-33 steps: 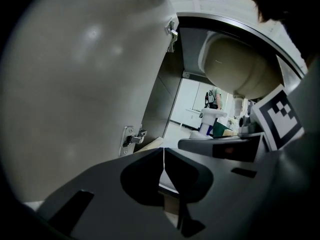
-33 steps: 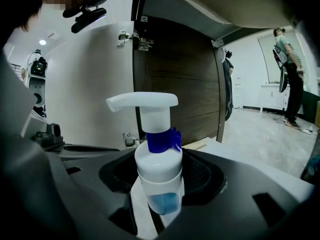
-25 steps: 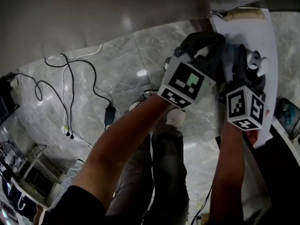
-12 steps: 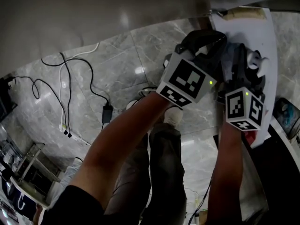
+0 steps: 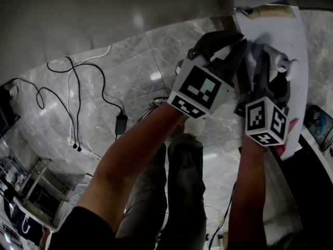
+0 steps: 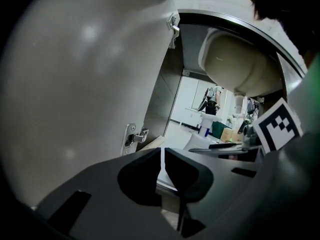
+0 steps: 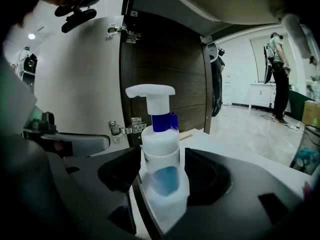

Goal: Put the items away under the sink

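Under-sink cabinet's white floor panel (image 5: 278, 33) lies at 1 o'clock; white pump bottle with blue collar (image 7: 159, 149) sits over it, clamped in right gripper (image 7: 162, 176), left gripper (image 6: 163, 168) near-closed, empty; set-down and release apparently remain.

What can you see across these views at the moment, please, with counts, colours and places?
spray bottle: one, white with a blue collar, upright between the right claw's jaws
cabinet door: one, white, open, left of the bottle
hinges: two, metal, on that door's edge
sink basin: one, cream, overhead in the left gripper view
cables: several black, one white, on the floor
floor: grey marble
person in the background: one, standing, far right
left claw: one, black, jaws together, empty
right claw: one, black, closed on the spray bottle
forearms: two, reaching toward the cabinet
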`<state>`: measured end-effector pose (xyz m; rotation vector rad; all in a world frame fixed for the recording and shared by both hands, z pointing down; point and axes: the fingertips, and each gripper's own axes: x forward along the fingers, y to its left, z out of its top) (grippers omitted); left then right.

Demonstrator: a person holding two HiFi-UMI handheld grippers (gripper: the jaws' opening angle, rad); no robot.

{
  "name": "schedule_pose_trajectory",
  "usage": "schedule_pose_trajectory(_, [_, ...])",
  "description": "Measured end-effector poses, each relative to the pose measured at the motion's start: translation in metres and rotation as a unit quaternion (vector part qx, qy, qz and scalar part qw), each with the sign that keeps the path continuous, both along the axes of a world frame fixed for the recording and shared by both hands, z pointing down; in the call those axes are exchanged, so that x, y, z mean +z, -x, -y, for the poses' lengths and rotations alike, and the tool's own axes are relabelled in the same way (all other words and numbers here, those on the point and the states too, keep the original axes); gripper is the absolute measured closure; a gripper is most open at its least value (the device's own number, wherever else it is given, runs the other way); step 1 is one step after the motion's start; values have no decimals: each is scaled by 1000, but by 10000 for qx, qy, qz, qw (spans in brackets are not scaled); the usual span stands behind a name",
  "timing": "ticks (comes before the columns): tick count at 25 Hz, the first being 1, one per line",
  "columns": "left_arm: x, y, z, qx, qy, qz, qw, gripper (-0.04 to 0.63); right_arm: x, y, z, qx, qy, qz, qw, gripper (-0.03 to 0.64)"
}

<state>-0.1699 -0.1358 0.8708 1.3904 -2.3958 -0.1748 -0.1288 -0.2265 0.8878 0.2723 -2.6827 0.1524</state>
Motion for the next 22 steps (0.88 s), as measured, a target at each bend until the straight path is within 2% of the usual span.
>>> schedule_pose_trajectory(8, [-19, -22, -19, -20, -17, -74, 10000, 581, -17, -29, -7, 458, 112, -51, 9989, 368])
schedule_pose_trajectory(18, [-56, -47, -50, -244, 65, -327, 9991, 581, -58, -58, -39, 526, 336, -180, 9979, 370])
schedule_pose_trajectory(22, [-74, -49, -67, -390, 66, -445, 9982, 581, -84, -63, -56, 339, 263, -177, 9989, 377])
